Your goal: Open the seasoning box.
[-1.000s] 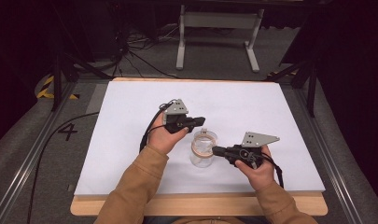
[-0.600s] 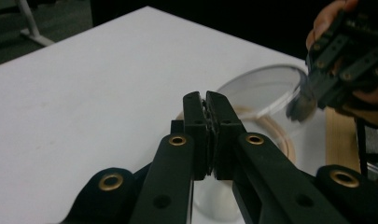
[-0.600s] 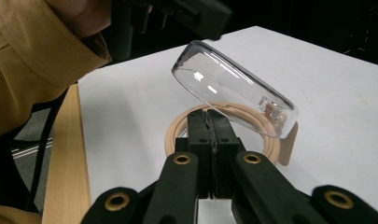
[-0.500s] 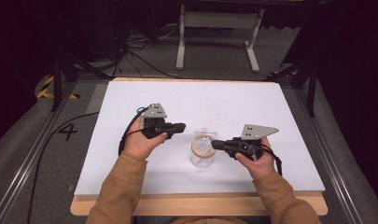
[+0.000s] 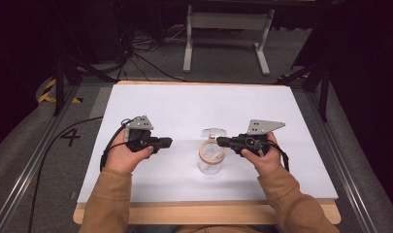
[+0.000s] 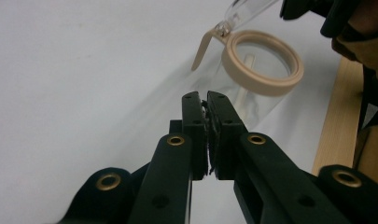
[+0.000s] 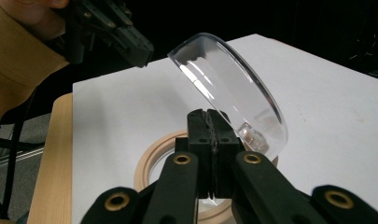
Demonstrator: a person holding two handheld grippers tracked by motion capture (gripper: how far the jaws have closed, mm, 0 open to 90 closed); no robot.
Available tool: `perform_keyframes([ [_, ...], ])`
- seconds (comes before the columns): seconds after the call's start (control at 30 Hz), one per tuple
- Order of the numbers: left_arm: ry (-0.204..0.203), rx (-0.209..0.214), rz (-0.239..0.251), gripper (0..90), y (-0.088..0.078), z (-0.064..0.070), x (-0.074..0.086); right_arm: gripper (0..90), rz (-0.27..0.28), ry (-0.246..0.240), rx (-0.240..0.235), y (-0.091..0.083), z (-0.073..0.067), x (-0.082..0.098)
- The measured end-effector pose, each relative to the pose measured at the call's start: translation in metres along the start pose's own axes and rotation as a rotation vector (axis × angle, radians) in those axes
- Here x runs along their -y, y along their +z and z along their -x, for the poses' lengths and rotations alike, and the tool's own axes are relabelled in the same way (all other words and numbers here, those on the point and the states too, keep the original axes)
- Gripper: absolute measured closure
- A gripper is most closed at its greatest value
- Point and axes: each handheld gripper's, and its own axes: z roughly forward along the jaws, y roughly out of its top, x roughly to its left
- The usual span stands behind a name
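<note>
- Nearest, at 6 o'clock on the high view, two forearms in tan sleeves (image 5: 111, 204) come in over the wooden front edge of the desk (image 5: 184, 104); its top is covered by a white sheet.
- The left gripper (image 5: 165, 142) is at about 8 o'clock from the desk's middle, and its jaws are pressed together with nothing between them. It stands apart from the jar, at the jar's 9 o'clock, so I judge it has no part in holding the jar now.
- The clear jar (image 5: 211, 156) stands upright near the front of the desk, between the two grippers. It has a beige ring (image 6: 263, 60) around its mouth, and a thin pale stick seems to be inside, but I cannot tell what it is.
- The right gripper (image 5: 221, 141) is at the jar's 3 o'clock, with its tip just beside the rim. In the right gripper view the jaws are closed, empty, and lie just in front of the lid; I cannot tell if they touch it.
- The clear domed lid (image 7: 228, 84) is tilted open at the jar's 12 o'clock side. It probably stays up by its hinge, because no gripper pinches it.
- Farther, the white sheet is bare, and behind the desk there are a grey metal stand (image 5: 226, 29) and black cables (image 5: 140, 58) on the floor.
</note>
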Motion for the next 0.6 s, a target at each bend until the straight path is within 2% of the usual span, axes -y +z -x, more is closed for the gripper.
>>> perform_keyframes([
  [0.13,0.000,-0.009,-0.039,84.8,-0.003,-0.002,0.006,90.0,0.004,0.004,0.006,0.002,0.005,-0.002],
  [0.2,-0.017,-0.014,-0.045,84.8,-0.003,-0.001,0.008,90.0,0.002,0.005,0.014,0.003,0.007,-0.002],
  [0.27,-0.014,-0.020,-0.057,84.7,-0.004,-0.002,0.010,90.0,0.003,0.013,0.024,0.004,0.012,-0.001],
  [0.4,-0.021,-0.018,-0.079,84.5,-0.005,-0.003,0.013,90.0,-0.004,0.029,0.071,0.004,0.017,0.001],
  [0.5,-0.020,-0.017,-0.088,84.4,-0.004,-0.004,0.014,90.0,-0.018,0.023,0.114,0.005,0.018,0.001],
  [0.6,-0.026,-0.016,-0.087,84.1,-0.003,-0.004,0.014,89.9,-0.023,0.016,0.118,0.006,0.017,0.001],
])
